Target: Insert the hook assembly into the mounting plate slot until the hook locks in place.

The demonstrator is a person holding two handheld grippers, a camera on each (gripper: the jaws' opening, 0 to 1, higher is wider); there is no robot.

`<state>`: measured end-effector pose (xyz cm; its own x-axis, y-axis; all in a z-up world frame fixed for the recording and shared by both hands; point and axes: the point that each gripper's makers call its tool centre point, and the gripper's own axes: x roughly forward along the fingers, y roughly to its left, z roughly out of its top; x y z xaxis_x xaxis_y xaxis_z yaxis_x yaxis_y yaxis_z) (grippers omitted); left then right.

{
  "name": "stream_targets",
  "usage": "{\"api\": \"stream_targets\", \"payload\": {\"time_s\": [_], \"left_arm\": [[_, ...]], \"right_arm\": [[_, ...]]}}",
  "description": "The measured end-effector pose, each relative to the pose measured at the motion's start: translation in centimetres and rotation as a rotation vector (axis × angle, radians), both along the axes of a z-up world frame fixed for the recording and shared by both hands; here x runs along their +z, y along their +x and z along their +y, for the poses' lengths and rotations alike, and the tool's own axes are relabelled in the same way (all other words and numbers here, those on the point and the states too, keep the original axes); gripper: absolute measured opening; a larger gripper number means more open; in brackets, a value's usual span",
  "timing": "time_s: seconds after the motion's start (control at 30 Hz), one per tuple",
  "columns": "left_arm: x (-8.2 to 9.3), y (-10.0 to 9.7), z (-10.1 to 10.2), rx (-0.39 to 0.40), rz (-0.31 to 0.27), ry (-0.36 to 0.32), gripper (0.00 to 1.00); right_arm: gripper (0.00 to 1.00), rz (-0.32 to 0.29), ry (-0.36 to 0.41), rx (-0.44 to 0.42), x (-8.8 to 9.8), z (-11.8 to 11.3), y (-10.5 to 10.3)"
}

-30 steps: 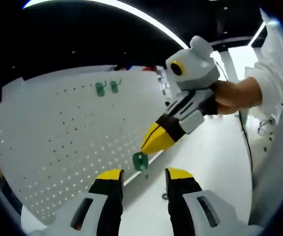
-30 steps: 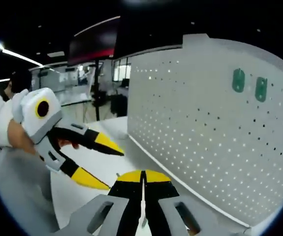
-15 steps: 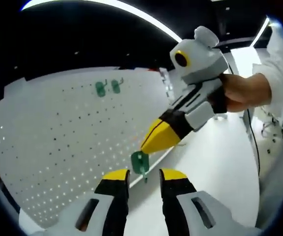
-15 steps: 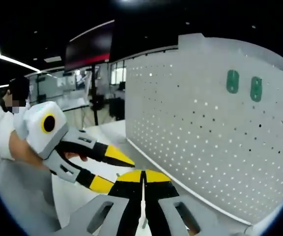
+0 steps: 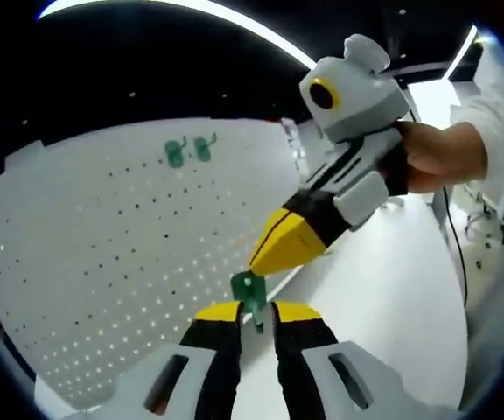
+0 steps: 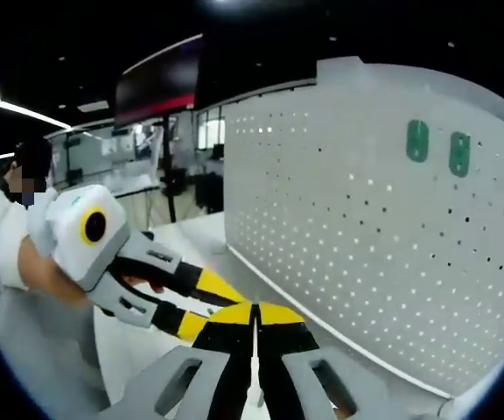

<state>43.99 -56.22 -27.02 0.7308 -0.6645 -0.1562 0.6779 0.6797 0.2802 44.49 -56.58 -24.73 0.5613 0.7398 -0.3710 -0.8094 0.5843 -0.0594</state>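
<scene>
A small green hook (image 5: 250,289) hangs in the air in front of the white pegboard (image 5: 103,254). My right gripper (image 5: 257,262) comes in from the upper right and is shut on the hook's top. My left gripper (image 5: 256,311) rises from below with its yellow-tipped jaws pressed in on the hook's lower part. In the right gripper view my right gripper (image 6: 254,313) is shut, and the left gripper (image 6: 213,306) reaches in from the left, its tips meeting mine. Two green hooks (image 5: 187,150) are mounted high on the board, seen again as hooks (image 6: 437,147) in the right gripper view.
The pegboard (image 6: 366,254) stands upright on a white tabletop (image 5: 383,297). A person's hand (image 5: 436,157) and white sleeve hold the right gripper. Desks and monitors stand in the dim background (image 6: 164,166).
My left gripper's jaws have drawn together around the green hook that the right gripper holds. In the right gripper view the left gripper has moved in closer to my tips.
</scene>
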Motion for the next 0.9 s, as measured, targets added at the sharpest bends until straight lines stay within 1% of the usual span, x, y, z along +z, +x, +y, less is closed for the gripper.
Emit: {"api": "stream_targets", "payload": {"time_s": [0.2, 0.57, 0.6, 0.67, 0.77, 0.9], "left_arm": [[-0.2, 0.1, 0.1, 0.004, 0.005, -0.002, 0.07], [-0.5, -0.1, 0.5, 0.025, 0.046, -0.024, 0.04], [-0.6, -0.1, 0.6, 0.031, 0.059, -0.031, 0.04], [-0.7, -0.1, 0.7, 0.035, 0.065, -0.032, 0.04], [-0.8, -0.2, 0.8, 0.045, 0.077, -0.039, 0.04], [-0.9, -0.2, 1.1, 0.059, 0.088, -0.039, 0.04]], "right_arm": [[0.00, 0.010, 0.002, -0.003, -0.2, 0.0, 0.0], [0.00, 0.018, 0.002, -0.004, -0.6, 0.1, -0.1], [0.00, 0.015, -0.003, -0.002, -0.8, 0.2, -0.1], [0.00, 0.009, -0.007, -0.001, -0.9, 0.4, -0.2], [0.00, -0.021, -0.021, 0.003, -1.0, 0.4, -0.2], [0.00, -0.022, -0.036, 0.011, -1.5, 0.3, -0.5]]}}
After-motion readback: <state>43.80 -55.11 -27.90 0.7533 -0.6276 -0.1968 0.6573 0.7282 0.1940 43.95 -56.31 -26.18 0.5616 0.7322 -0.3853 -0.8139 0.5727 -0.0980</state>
